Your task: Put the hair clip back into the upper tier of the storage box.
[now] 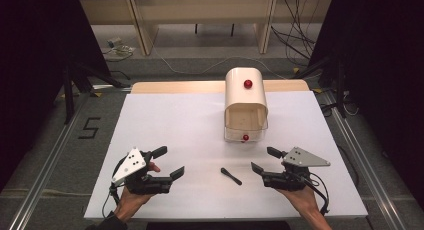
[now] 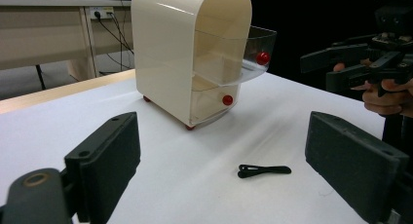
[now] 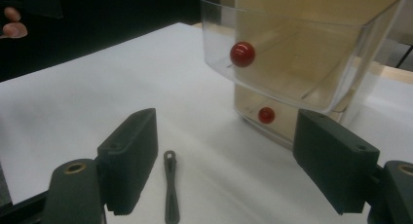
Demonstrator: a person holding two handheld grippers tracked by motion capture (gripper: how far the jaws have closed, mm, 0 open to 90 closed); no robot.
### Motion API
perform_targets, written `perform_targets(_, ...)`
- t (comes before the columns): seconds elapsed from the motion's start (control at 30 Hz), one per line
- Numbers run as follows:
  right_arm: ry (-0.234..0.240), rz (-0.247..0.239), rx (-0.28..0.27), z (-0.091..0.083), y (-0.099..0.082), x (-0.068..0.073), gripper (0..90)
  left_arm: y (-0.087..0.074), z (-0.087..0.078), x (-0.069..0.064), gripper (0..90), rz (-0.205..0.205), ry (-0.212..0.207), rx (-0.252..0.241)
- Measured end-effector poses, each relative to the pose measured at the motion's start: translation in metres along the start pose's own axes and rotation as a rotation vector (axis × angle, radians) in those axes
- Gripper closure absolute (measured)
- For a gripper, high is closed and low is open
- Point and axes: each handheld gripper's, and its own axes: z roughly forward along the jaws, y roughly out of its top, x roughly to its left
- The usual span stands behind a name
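Note:
A cream drawer unit (image 1: pixel 244 92) (image 2: pixel 170 48) with red knobs stands at the middle back of the white board. Its clear drawer (image 1: pixel 245 125) (image 3: pixel 297 48) is pulled out toward me, with a red knob (image 3: pixel 242 54) on its front. A small black clip (image 1: pixel 231 176) (image 2: pixel 264 171) (image 3: pixel 170 185) lies flat on the board in front of it, between both hands. My left gripper (image 1: pixel 169 162) (image 2: pixel 219 141) is open and empty, left of the clip. My right gripper (image 1: pixel 264 159) (image 3: pixel 229 151) is open just right of the clip; in its own view the clip lies beside its left jaw.
The white board (image 1: pixel 165 120) covers a wooden table, and its front edge runs just below both hands. Beyond the table are a wooden bench (image 1: pixel 200 12) and loose cables (image 1: pixel 295 37) on the floor. A closed lower drawer shows its own red knob (image 3: pixel 266 115).

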Motion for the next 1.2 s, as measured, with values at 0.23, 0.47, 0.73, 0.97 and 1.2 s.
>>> perform_targets(0.23,0.019,-0.011,0.020,0.005,0.007,0.003,26.1,0.000,0.000,-0.001,12.2,0.009,-0.001,0.008)
perform_targets(0.47,0.055,-0.027,0.061,0.014,0.014,0.006,26.2,0.000,-0.001,-0.002,12.2,0.013,0.000,0.008)
perform_targets(0.73,0.091,-0.058,0.120,0.024,0.022,0.011,26.3,0.000,-0.001,-0.002,12.1,0.017,0.000,0.012)
perform_targets(0.97,0.123,-0.092,0.194,0.040,0.026,0.014,26.5,0.000,-0.002,-0.002,12.2,0.016,0.003,0.012)
perform_targets(1.2,0.135,-0.128,0.249,0.053,0.027,0.018,26.6,0.000,-0.002,-0.002,12.2,0.017,0.003,0.012)
